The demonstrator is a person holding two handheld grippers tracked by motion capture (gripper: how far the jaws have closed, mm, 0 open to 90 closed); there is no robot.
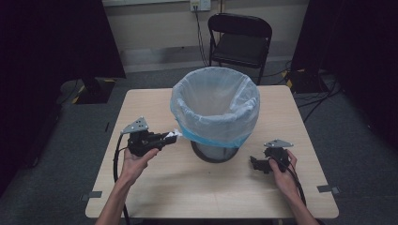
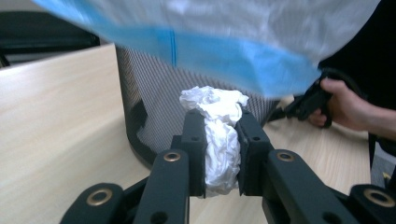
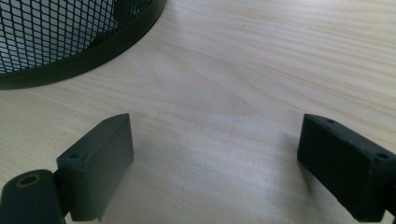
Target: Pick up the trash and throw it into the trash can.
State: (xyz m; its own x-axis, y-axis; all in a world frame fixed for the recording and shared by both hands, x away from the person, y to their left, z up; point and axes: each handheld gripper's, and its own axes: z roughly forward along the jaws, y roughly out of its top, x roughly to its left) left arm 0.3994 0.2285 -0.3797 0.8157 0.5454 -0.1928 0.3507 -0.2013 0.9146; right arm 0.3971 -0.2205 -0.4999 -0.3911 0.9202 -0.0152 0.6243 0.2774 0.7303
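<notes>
- The left gripper [image 2: 222,154] is clamped on a crumpled white tissue [image 2: 218,140]; its jaws squeeze the wad from both sides, and a loose tuft stands up above them.
- In the high view the left gripper [image 1: 165,138] is held above the counter [image 1: 155,187] at the left side of the waste bin [image 1: 215,112], with the tissue [image 1: 174,134] just beside the blue edge of the bin liner [image 1: 209,137], below the rim.
- The bin is black mesh with a translucent liner folded over its rim; it stands near the middle of the counter.
- The right gripper [image 3: 215,158] has its jaws spread wide with nothing between them, only bare wood under them; in the high view the right gripper [image 1: 259,164] rests low on the counter to the right of the bin's base.
- Judged step: the wad is grasped and is being carried to the bin; the drop is not yet done.
- The next move likely calls for lifting the left gripper above the rim, moving it over the liner's opening, then parting the jaws so the tissue falls inside.
- The loose tuft could snag on the liner's edge, so the lift should clear the rim first.
</notes>
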